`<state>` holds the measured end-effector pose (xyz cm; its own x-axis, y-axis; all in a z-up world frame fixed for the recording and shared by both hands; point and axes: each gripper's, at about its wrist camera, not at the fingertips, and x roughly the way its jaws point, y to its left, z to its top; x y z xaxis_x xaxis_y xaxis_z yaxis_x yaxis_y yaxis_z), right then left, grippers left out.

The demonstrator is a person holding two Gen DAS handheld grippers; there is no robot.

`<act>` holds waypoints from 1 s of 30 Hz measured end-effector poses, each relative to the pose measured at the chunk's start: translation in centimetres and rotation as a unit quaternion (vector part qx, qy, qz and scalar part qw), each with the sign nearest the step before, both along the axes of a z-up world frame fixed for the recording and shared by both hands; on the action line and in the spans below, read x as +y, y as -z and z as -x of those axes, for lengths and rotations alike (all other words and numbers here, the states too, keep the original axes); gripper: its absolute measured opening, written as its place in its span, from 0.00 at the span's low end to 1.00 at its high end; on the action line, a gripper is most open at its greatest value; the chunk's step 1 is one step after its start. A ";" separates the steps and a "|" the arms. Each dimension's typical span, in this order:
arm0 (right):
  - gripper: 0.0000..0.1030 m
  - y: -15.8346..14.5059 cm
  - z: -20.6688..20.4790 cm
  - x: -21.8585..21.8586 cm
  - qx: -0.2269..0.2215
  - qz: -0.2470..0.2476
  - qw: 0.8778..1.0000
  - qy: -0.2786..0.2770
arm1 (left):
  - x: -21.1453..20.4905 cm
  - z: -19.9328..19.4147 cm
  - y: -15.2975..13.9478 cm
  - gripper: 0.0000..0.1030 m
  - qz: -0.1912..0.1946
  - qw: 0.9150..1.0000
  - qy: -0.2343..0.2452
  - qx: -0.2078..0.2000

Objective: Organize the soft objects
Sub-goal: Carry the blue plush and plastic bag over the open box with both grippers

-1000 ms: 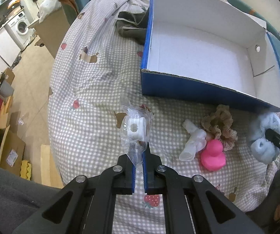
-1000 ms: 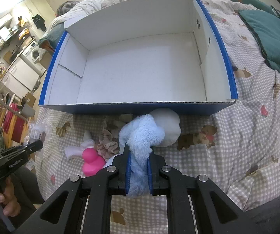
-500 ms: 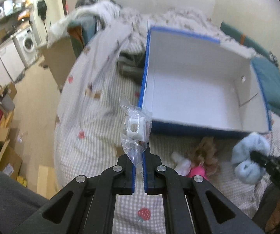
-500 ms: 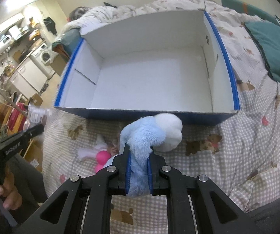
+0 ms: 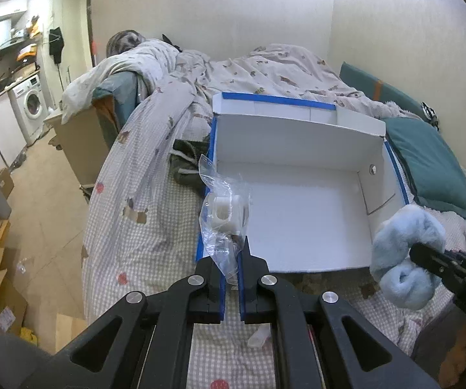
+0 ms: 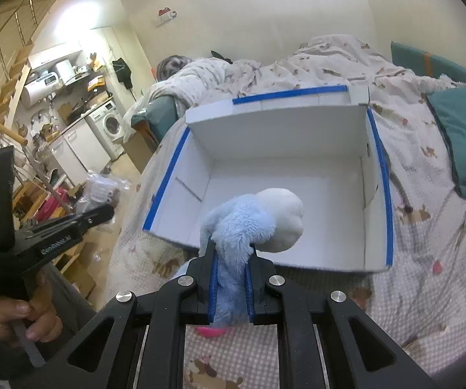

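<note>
My left gripper (image 5: 231,261) is shut on a clear plastic bag (image 5: 223,214) with a white foam block inside; the bag hangs in the air over the near left corner of the blue-edged white box (image 5: 301,149). My right gripper (image 6: 231,259) is shut on a fluffy light-blue and white plush (image 6: 249,223), lifted in front of the box's near wall (image 6: 297,261). That plush (image 5: 404,253) and the right gripper show at the right edge of the left wrist view. The left gripper (image 6: 103,212) with its bag (image 6: 100,189) shows at the left of the right wrist view. The box holds nothing.
The box sits on a bed with a checked cover (image 5: 142,233). A teal pillow (image 5: 427,165) lies right of the box, dark clothing (image 5: 186,162) at its far left corner. A pink toy (image 6: 210,331) peeks out under the right gripper. A hand (image 6: 16,317) holds the left gripper. Floor and cardboard lie left.
Both grippers have risen with their loads and tilted up. The bag and the plush have left the bedcover and now hang near the box's front wall; the small toys on the bed have dropped out of view.
</note>
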<state>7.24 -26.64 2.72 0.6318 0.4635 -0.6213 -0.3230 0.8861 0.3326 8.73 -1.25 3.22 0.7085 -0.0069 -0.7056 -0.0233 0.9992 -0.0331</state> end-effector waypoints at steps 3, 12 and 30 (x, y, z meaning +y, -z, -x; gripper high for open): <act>0.15 -0.4 -1.4 -0.2 -0.002 -0.001 1.000 0.004 | -0.6 -1.7 -0.6 0.05 0.001 1.000 0.010 -0.004; 0.15 0.8 -6.8 -0.4 0.008 0.001 1.000 0.012 | -1.9 -6.4 0.7 0.05 -0.008 1.000 0.023 0.018; 0.15 7.1 -9.4 1.0 0.080 0.064 0.994 0.030 | -4.1 -9.3 7.8 0.05 -0.040 0.996 0.041 0.063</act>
<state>16.66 -25.69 -4.34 0.5438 0.3380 -0.7681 -0.2197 0.9407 0.2584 18.04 -5.31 -4.57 0.6133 -0.0003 -0.7899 0.0589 0.9972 0.0454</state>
